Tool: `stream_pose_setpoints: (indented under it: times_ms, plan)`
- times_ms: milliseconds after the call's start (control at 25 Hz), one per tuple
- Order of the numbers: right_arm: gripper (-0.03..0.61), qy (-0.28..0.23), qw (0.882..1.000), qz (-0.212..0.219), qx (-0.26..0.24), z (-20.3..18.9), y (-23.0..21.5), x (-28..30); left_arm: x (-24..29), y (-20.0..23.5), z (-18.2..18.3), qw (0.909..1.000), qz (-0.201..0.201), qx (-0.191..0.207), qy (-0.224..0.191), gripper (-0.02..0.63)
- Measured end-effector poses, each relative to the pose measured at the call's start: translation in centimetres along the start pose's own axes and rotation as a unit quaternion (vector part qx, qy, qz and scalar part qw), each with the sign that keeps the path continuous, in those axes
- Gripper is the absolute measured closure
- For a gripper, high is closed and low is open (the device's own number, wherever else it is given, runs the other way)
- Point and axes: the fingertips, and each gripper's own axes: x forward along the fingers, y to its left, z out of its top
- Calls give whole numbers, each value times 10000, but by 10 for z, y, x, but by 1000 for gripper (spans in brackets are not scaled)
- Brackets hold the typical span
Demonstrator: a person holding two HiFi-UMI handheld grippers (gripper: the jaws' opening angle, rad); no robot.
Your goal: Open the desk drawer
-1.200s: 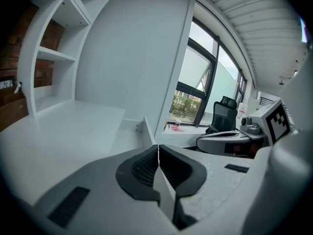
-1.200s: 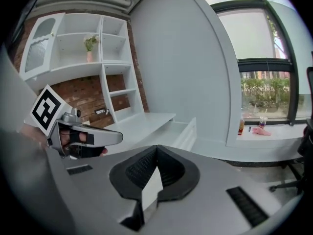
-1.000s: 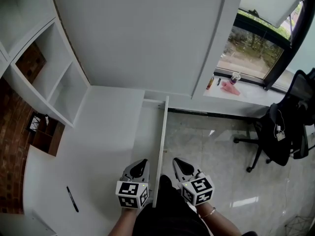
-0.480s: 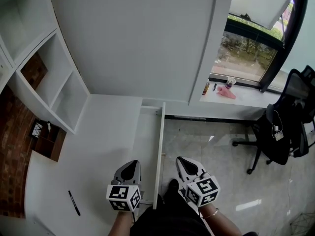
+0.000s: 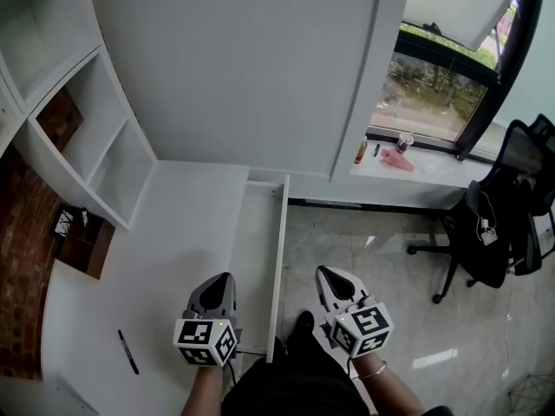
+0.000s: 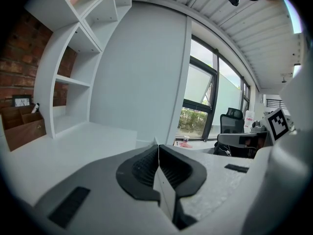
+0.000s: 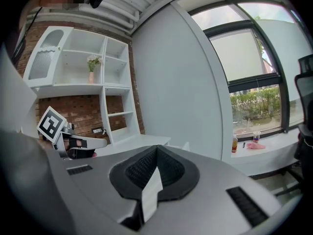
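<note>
Tongs are both seen pressed together, nothing pinched in either, fwiw. Left tongs [image 5: 221, 277] are held over the white counter [image 5: 173, 232], right tongs [image 5: 329, 273] out over the pale glossy floor [image 5: 390, 258]. Long white desk drawer [image 5: 260, 258] is found pulled open between them, along the counter's side. Black marker pen [image 5: 127, 351] is seen lying well off to the left.

White desk drawer [image 5: 258, 250], pulled out of the white counter [image 5: 173, 232] and standing open: a long shallow tray with a thin upright panel along its right edge. It lies between left tool [image 5: 224, 280] and right tool [image 5: 328, 274] and runs away ahead of them.
</note>
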Motion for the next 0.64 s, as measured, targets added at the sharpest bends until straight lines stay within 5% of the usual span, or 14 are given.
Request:
stream_pose_setpoints:
  times_ms: [640]
  plan:
    - [574,229,9997,41,31,-14,-5,6,12,4,-9,9999,-46,-134,49,603]
